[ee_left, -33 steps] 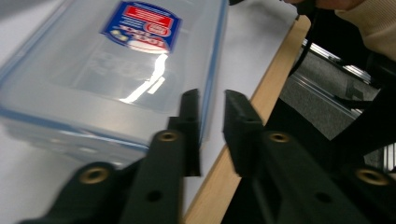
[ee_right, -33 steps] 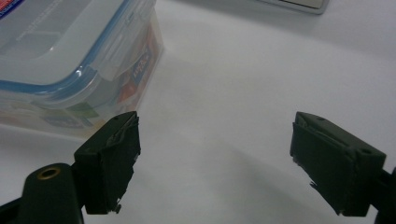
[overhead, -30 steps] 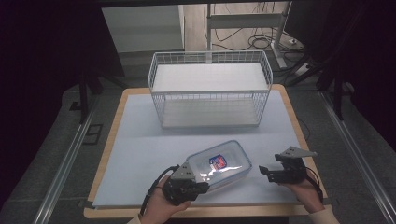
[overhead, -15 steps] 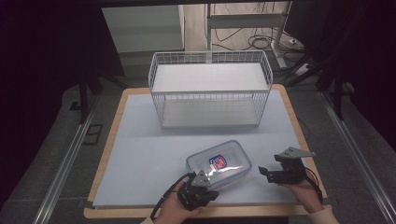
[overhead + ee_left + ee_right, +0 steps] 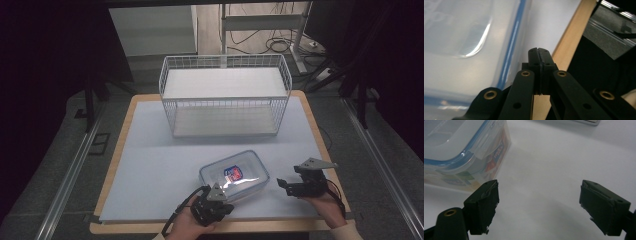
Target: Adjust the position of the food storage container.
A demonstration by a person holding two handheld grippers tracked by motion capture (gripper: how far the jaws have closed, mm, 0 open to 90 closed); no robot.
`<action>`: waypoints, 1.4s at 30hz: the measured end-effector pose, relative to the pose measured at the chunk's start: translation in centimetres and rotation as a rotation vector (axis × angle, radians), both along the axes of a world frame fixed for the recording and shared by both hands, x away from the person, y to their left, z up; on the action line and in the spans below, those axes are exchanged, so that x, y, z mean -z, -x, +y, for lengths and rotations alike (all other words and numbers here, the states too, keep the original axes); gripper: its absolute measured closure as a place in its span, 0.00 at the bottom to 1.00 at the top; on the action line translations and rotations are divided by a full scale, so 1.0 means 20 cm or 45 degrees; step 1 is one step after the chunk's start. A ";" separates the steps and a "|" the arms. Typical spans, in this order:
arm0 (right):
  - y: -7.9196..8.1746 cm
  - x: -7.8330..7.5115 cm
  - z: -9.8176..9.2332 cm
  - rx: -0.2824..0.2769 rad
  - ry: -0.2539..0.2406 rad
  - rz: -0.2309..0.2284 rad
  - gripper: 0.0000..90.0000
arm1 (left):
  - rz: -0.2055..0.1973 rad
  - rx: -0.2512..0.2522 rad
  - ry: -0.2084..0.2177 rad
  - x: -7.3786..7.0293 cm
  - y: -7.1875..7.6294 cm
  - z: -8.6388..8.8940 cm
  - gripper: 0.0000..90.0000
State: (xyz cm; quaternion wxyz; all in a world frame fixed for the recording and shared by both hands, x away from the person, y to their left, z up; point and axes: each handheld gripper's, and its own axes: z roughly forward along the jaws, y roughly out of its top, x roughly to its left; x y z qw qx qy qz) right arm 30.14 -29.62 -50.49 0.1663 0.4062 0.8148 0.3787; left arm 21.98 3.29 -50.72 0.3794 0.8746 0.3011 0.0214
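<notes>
Clear plastic food container (image 5: 234, 175) w/ blue-seal snap lid and a red/blue label sits on the pale mat (image 5: 150, 165) at the near part of the table, in front of the white wire basket (image 5: 225, 95), apart from it. Container is upright, lid on.

Left gripper (image 5: 216, 199) sits at the container's near-left corner. In the left gripper view its jaws are pressed fully together w/ nothing between them, tips just beside the lid's blue rim (image 5: 510, 50), over the mat near the table's wooden edge (image 5: 571, 40). So no grip on the box; whether the tips touch its wall can't be told.

Right gripper (image 5: 285, 184) waits just right of the container, jaws wide apart and empty; in the right gripper view the lid's side latch (image 5: 484, 147) lies ahead-left of them.

Likely step: get hold of the container, prob. to move it to the basket. To do it well: reopen the left jaws before closing in, take the box by rim/latch flap rather than the slick wall, approach low and level, and steady the far side w/ the right gripper so it doesn't skid on the mat.
</notes>
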 end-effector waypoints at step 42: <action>0.00 -0.01 -0.01 0.002 -0.006 -0.003 0.18 | 0.020 -0.237 0.184 -0.10 -0.11 0.40 1.00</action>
